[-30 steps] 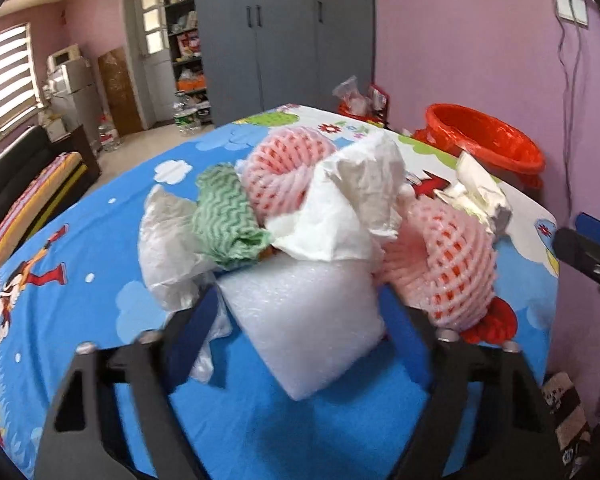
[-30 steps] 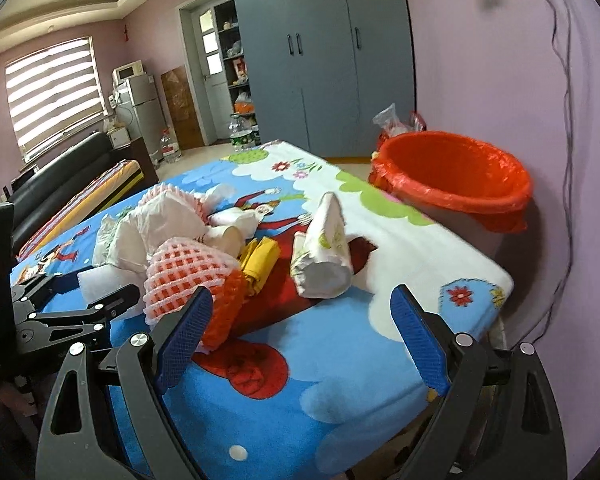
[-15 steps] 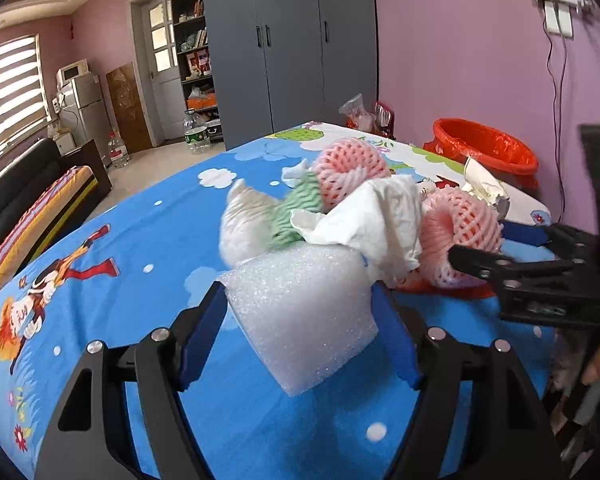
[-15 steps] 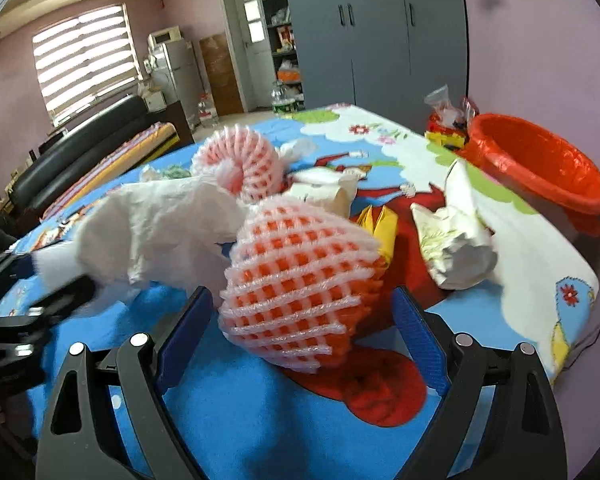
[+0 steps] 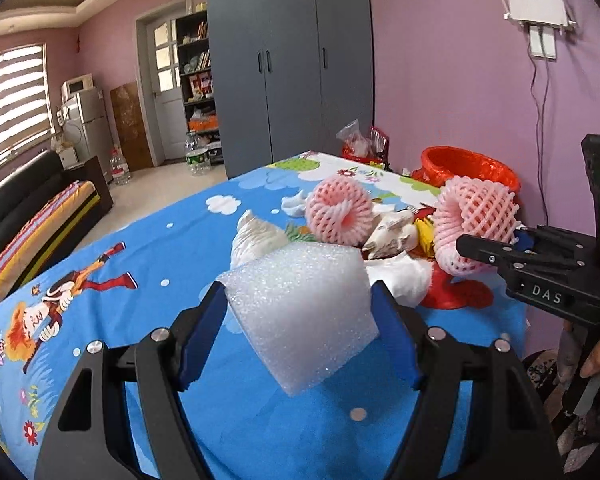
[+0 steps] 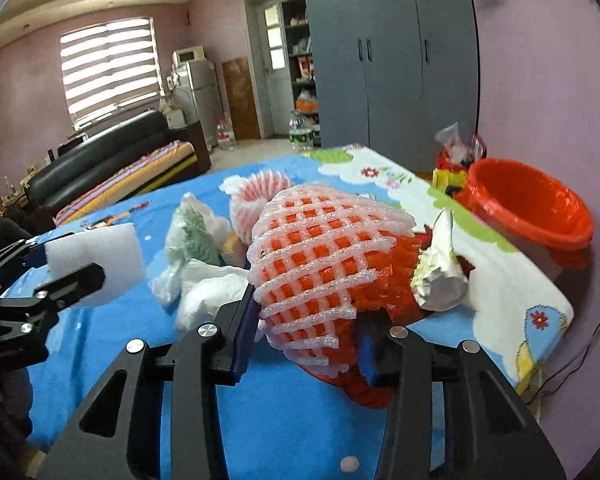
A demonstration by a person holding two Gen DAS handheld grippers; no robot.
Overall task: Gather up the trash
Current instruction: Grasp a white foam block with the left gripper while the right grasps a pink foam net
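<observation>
The right gripper (image 6: pixel 306 336) has just been closing and now pinches the pink foam fruit net (image 6: pixel 324 268) at frame centre, where 1 second ago its jaws stood wide and empty. The left gripper (image 5: pixel 298 320) still clamps the white foam block (image 5: pixel 300 312), now raised off the blue cartoon tablecloth (image 5: pixel 148 256). The red-lined bin (image 6: pixel 528 208) sits upper right.
</observation>
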